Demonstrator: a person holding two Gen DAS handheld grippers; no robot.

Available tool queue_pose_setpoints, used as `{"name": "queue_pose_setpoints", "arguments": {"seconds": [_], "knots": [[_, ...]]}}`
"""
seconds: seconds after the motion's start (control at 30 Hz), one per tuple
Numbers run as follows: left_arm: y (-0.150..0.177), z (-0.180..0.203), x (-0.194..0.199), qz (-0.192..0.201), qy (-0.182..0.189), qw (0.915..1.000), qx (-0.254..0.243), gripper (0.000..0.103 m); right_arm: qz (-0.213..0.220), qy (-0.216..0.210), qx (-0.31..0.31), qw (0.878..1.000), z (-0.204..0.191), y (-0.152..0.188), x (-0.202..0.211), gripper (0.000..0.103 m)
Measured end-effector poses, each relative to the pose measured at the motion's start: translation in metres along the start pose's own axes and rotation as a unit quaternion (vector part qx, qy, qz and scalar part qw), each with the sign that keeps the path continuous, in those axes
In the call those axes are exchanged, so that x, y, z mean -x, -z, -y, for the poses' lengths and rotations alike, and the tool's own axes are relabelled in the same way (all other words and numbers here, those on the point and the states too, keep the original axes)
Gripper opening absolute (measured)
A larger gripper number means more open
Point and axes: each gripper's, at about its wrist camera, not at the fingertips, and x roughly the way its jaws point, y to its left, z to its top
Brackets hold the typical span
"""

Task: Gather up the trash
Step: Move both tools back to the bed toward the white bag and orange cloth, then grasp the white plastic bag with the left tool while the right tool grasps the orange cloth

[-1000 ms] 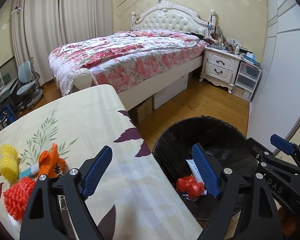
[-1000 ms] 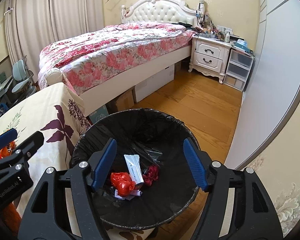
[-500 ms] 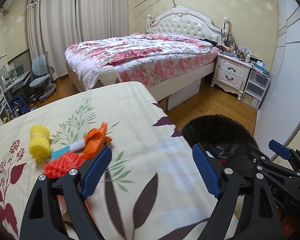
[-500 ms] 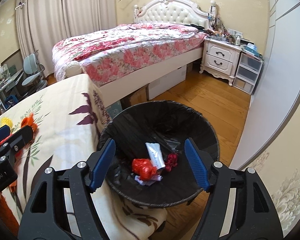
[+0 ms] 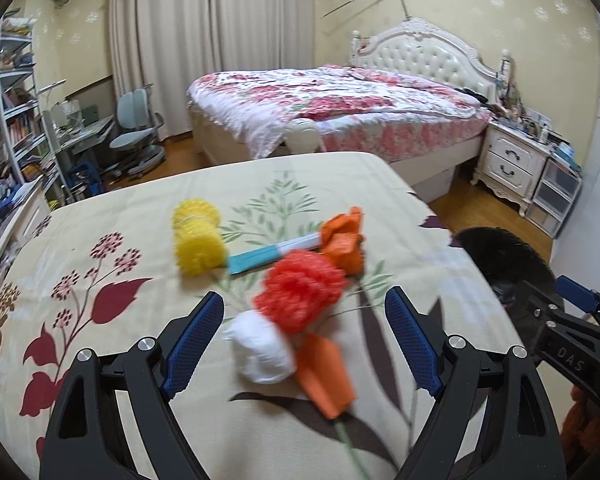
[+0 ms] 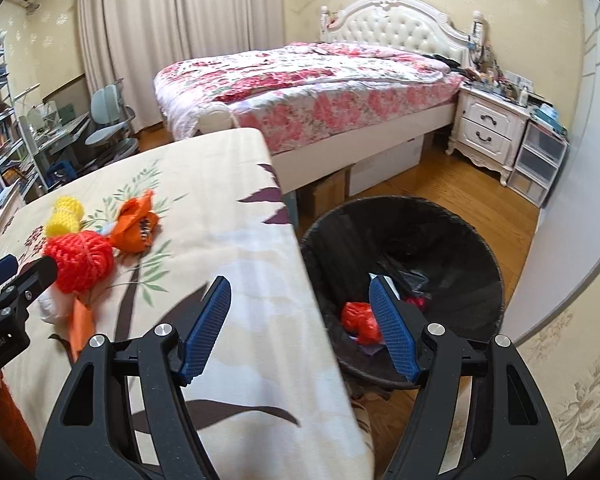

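Observation:
On the flowered tablecloth (image 5: pixel 112 224) lies a heap of trash: a yellow foam net (image 5: pixel 198 240), a red foam net (image 5: pixel 300 292), a white wad (image 5: pixel 260 348), crumpled orange wrappers (image 5: pixel 342 242) and a teal-and-white tube (image 5: pixel 268 254). My left gripper (image 5: pixel 304 344) hangs open just in front of the white wad and red net, nothing between its fingers. My right gripper (image 6: pixel 300 328) is open and empty over the table's right edge, beside the black-lined bin (image 6: pixel 404 276). Inside the bin are red scraps (image 6: pixel 360 320) and a white packet.
A bed with a floral quilt (image 6: pixel 308 92) stands behind the table, a white nightstand (image 6: pixel 488 132) and plastic drawers (image 6: pixel 536 164) to its right. Desk chairs (image 5: pixel 136 136) and shelves (image 5: pixel 12 112) fill the left side. Wooden floor (image 6: pixel 432 184) surrounds the bin.
Both grippers swung left, away from the bin toward the table. The trash heap now sits in front of the left gripper; the bin has slid to the right in both views.

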Motion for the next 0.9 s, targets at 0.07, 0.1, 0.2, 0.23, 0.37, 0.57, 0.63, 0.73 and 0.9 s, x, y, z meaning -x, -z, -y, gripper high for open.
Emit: {"name": "queue_pose_setpoints", "arguments": {"seconds": [0.07, 0.1, 0.2, 0.23, 0.37, 0.57, 0.63, 0.73, 0.9], "knots": [[0.006, -0.012, -0.001, -0.008, -0.001, 0.9999, 0.007, 0.082, 0.001, -0.007, 0.008, 1.000, -0.009, -0.002, -0.001, 0.070], [0.009, -0.016, -0.001, -0.012, 0.001, 0.9999, 0.010, 0.082, 0.001, -0.010, 0.011, 1.000, -0.013, -0.002, 0.000, 0.070], [0.018, -0.027, -0.004, -0.022, 0.000, 0.9997, 0.013, 0.082, -0.001, -0.018, 0.021, 1.000, -0.025, -0.001, -0.001, 0.070], [0.020, -0.030, -0.005, -0.025, 0.000, 0.9996, 0.013, 0.082, -0.002, -0.021, 0.024, 1.000, -0.028, -0.001, -0.001, 0.070], [0.023, -0.035, -0.011, -0.034, 0.003, 0.9993, 0.017, 0.079, -0.010, -0.026, 0.033, 0.999, -0.039, 0.002, -0.005, 0.070], [0.028, -0.040, -0.020, -0.051, 0.018, 0.9984, 0.020, 0.057, -0.016, -0.031, 0.041, 0.999, -0.048, 0.007, -0.006, 0.070], [0.029, -0.040, -0.020, -0.050, 0.027, 0.9982, 0.018, 0.048, -0.018, -0.033, 0.044, 0.998, -0.051, 0.008, -0.006, 0.070], [0.031, -0.038, -0.016, -0.049, 0.048, 0.9975, 0.014, 0.033, -0.021, -0.037, 0.049, 0.998, -0.056, 0.010, -0.006, 0.070], [0.036, -0.041, -0.007, -0.045, 0.050, 0.9977, 0.011, 0.023, -0.023, -0.050, 0.060, 0.997, -0.069, 0.013, -0.003, 0.070]]}}
